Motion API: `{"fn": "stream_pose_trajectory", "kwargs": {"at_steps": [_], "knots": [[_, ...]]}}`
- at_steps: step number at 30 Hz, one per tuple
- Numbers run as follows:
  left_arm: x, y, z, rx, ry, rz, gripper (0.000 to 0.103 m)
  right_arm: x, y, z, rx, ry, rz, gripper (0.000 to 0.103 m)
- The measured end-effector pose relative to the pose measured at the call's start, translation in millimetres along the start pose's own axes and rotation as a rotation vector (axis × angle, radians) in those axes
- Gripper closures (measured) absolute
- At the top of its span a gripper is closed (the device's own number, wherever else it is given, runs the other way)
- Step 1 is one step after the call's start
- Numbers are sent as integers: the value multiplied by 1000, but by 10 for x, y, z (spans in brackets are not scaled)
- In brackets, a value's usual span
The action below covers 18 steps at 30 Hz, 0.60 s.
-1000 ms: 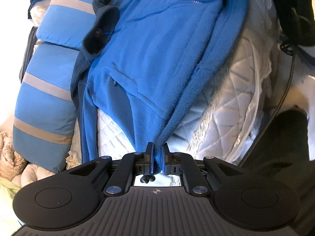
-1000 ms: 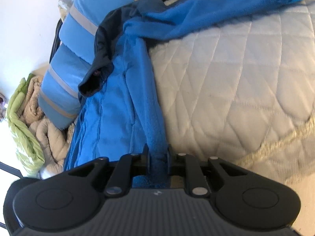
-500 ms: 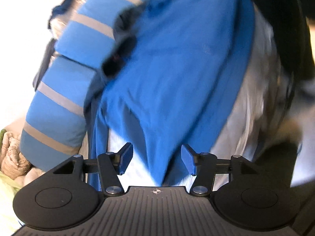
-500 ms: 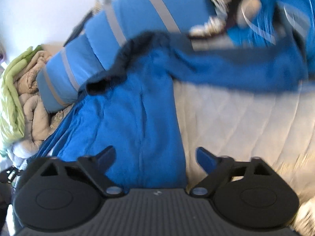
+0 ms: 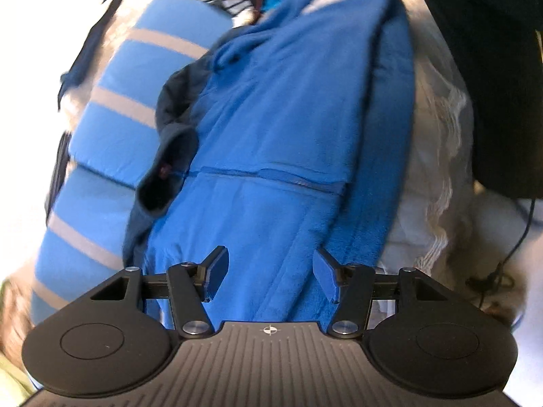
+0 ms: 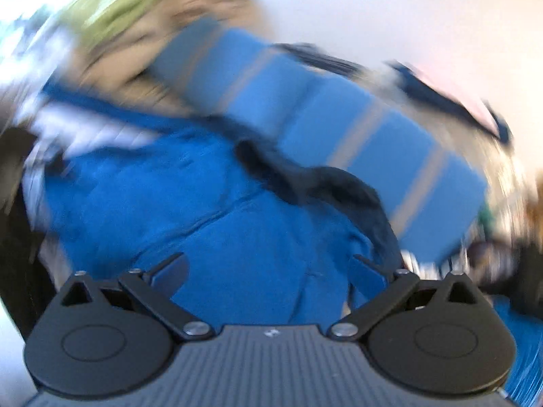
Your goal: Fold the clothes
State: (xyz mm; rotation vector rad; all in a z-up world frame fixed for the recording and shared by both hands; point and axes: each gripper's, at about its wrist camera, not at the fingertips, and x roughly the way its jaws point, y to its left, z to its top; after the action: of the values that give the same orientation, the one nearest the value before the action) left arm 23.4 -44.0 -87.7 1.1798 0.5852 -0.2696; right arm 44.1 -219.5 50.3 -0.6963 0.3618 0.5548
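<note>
Blue fleece jacket (image 5: pixel 288 129) sharp below open left gripper (image 5: pixel 271 274), motion-blurred beyond wide-open right gripper (image 6: pixel 268 276)

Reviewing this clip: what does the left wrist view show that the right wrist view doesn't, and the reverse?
Left wrist only: the white quilted bedspread right of the fleece, a thin black cable, and the left gripper with jaws apart. Right wrist only: a green and beige heap of fabric, heavily blurred, a pale wall, and the right gripper spread wide, holding nothing. Both: the blue fleece jacket with its dark collar, beside the blue grey-striped cushions.
</note>
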Motion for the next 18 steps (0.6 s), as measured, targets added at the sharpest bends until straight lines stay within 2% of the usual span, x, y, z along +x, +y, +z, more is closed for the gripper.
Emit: {"fn": "stream_pose_trajectory", "kwargs": {"at_steps": [4, 8, 10, 13, 15, 16, 17, 18], "knots": [[89, -125, 10, 41, 9, 19, 49, 199, 756, -165, -331, 18, -22, 0], [214, -221, -11, 80, 35, 62, 49, 415, 1273, -367, -579, 42, -54, 0], [261, -261, -15, 99, 40, 88, 49, 549, 1401, -477, -670, 58, -92, 0], [280, -320, -14, 135, 26, 130, 49, 708, 1481, -570, -742, 70, -147, 2], [274, -345, -8, 150, 16, 128, 51, 787, 1512, -608, -770, 75, -168, 10], [275, -350, -7, 153, 14, 122, 59, 821, 1522, -623, -780, 78, -173, 13], [273, -351, -6, 155, 11, 112, 72, 851, 1535, -638, -790, 81, -175, 21], [262, -347, -7, 154, 6, 94, 80, 867, 1551, -653, -799, 89, -164, 30]]}}
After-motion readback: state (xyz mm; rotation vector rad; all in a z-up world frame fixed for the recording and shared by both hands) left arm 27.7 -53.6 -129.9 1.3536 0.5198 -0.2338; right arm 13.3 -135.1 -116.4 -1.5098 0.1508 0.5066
